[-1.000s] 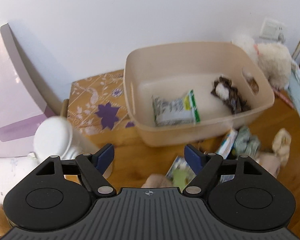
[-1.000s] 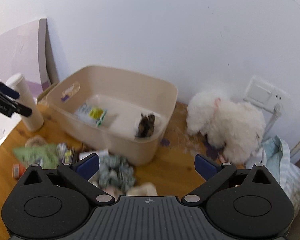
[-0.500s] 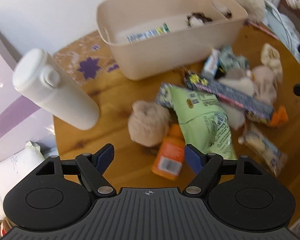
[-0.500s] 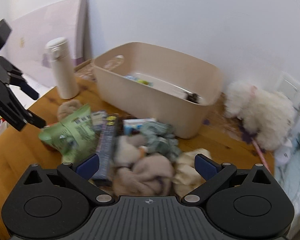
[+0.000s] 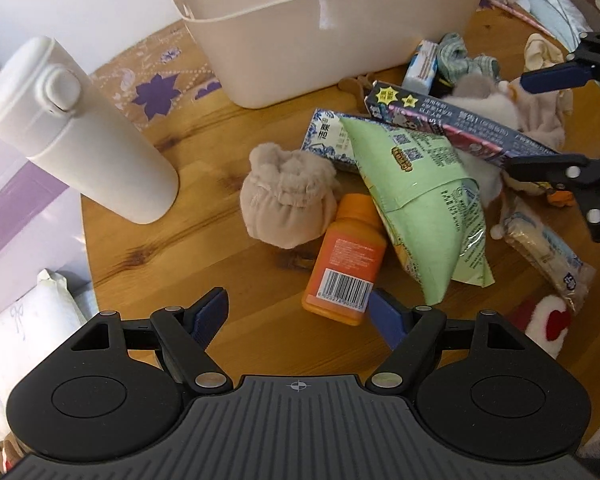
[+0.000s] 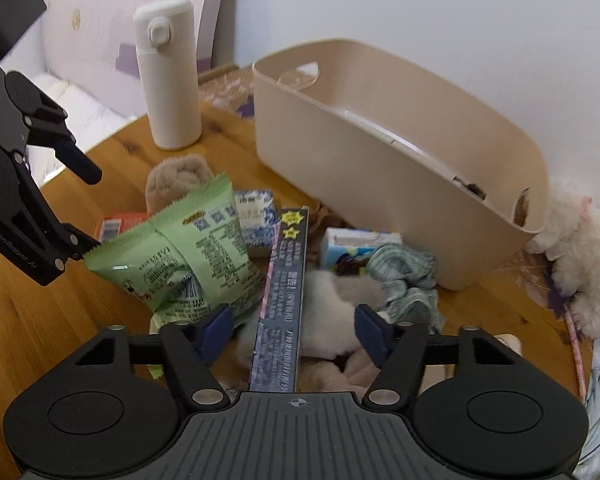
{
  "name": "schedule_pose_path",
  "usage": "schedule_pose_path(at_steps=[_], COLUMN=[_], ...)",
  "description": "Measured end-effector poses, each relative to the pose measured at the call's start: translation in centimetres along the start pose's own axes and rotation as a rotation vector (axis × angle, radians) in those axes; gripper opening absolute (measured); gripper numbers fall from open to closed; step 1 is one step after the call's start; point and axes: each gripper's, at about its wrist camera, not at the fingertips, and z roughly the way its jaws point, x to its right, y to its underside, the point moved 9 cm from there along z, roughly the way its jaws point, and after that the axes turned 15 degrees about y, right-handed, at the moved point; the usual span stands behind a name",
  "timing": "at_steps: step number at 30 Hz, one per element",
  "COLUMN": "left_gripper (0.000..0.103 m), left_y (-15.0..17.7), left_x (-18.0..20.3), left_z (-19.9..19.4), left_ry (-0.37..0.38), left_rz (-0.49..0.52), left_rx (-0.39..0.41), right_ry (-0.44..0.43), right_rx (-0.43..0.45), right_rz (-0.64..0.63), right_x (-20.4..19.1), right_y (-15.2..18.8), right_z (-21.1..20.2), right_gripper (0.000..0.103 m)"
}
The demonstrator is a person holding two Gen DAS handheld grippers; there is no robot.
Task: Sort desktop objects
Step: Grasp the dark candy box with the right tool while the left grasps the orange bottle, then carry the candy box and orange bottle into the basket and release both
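A pile of loose items lies on the round wooden table [image 5: 204,240] in front of the beige bin [image 5: 324,32]. My left gripper [image 5: 298,314] is open just above the table. The base of the orange bottle [image 5: 346,260] lies close to its right fingertip, untouched. A beige sock ball [image 5: 284,200] and a green snack bag [image 5: 420,200] flank the bottle. My right gripper [image 6: 296,328] hangs over the pile with its jaws closing. The long dark box [image 6: 286,280] and a white fluffy piece [image 6: 328,320] lie between its pads, which are not pressing on either.
A white flask [image 5: 80,132] stands at the left. A small carton [image 6: 352,248] and a checked cloth [image 6: 404,280] lie by the bin [image 6: 380,152]. A white plush toy [image 6: 576,248] sits far right. A wrapped snack bar [image 5: 548,248] lies near the table edge.
Both grippers have come down from bin height toward the pile on the table. The right jaws, wide before, have narrowed around the dark box. The left jaws keep the same width.
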Motion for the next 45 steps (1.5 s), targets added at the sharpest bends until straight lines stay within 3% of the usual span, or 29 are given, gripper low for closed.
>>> schedule_pose_path(at_steps=[3,5,7,8,9,11,13,18,31,45], left_gripper=[0.079,0.079,0.079,0.077,0.075,0.058,0.049,0.038,0.038,0.038], left_y=[-0.1,-0.2,-0.3,-0.4,-0.4,-0.5,-0.5,-0.8,0.8,-0.3], left_x=[0.0,0.0,0.0,0.0,0.1,0.3,0.7,1.6,1.3,1.0], left_z=[0.7,1.4,1.8,2.1,2.3,2.8,3.3,3.7,1.8,-3.8], left_ry=[0.006,0.004,0.010,0.015,0.019,0.046,0.065,0.086,0.080,0.043], left_rz=[0.008,0.015,0.019,0.019,0.020,0.020,0.018,0.025,-0.004,0.018], left_rx=[-0.007,-0.016,-0.015,-0.013,-0.012,-0.018,-0.033,-0.010,0.025,0.154], right_ry=[0.005,0.007,0.007,0.003,-0.001,-0.002,-0.008,-0.026,-0.047,0.014], right_rx=[-0.027,-0.036,-0.052,-0.061,-0.069,-0.070,-0.075,-0.066,-0.022,0.077], right_rz=[-0.015,-0.025,-0.031,-0.030,-0.029,-0.029,-0.030,-0.004,0.042,0.086], right_x=[-0.3,-0.5,-0.6,-0.6,-0.6,-0.7,-0.8,-0.4,1.1,5.1], right_y=[0.1,0.2,0.1,0.1,0.2,0.2,0.2,0.3,0.4,-1.1], right_z=[0.9,1.3,1.7,1.9,2.0,2.2,2.2,1.6,-1.1,-5.5], right_gripper=[0.059,0.050,0.033,0.032,0.032,0.031,0.023,0.022,0.022,0.022])
